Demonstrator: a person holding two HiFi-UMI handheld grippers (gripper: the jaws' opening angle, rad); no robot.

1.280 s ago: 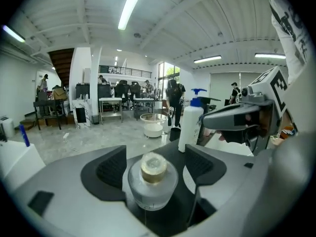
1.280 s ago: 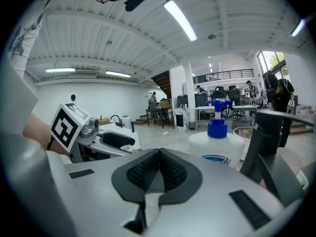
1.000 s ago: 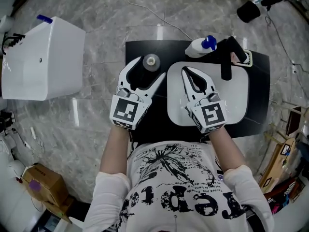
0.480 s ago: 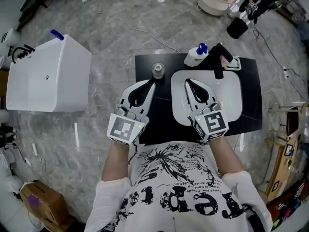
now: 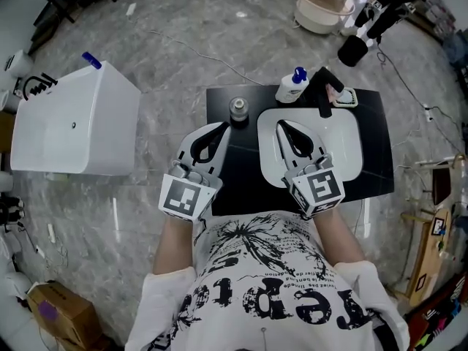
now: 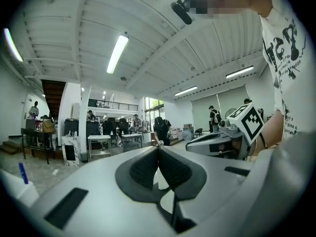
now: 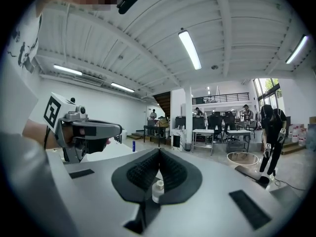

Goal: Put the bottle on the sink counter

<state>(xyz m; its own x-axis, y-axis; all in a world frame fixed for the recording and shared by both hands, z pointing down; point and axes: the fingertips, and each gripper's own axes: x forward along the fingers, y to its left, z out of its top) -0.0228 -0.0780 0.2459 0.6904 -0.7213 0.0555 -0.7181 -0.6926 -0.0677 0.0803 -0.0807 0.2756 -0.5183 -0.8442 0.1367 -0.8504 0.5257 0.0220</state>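
A small dark bottle with a silver cap (image 5: pixel 238 108) stands upright on the black sink counter (image 5: pixel 234 181), just left of the white basin (image 5: pixel 344 148). My left gripper (image 5: pixel 224 127) hovers a little nearer to me than the bottle, apart from it, its jaws shut with nothing between them (image 6: pixel 158 147). Over the basin my right gripper (image 5: pixel 281 125) is also shut and empty (image 7: pixel 159 151). Each gripper shows in the other's view: the right gripper (image 6: pixel 222 142) and the left gripper (image 7: pixel 84 130).
A white bottle with a blue cap (image 5: pixel 291 87) lies at the counter's far edge beside a black faucet (image 5: pixel 323 92). A big white box (image 5: pixel 73 119) stands on the marble floor to the left. A beige tub (image 5: pixel 322 4) and cables lie beyond.
One second ago my left jaws stood open around the bottle. They have since shut and drawn back toward me, leaving the bottle standing on the counter. The right gripper has hardly moved.
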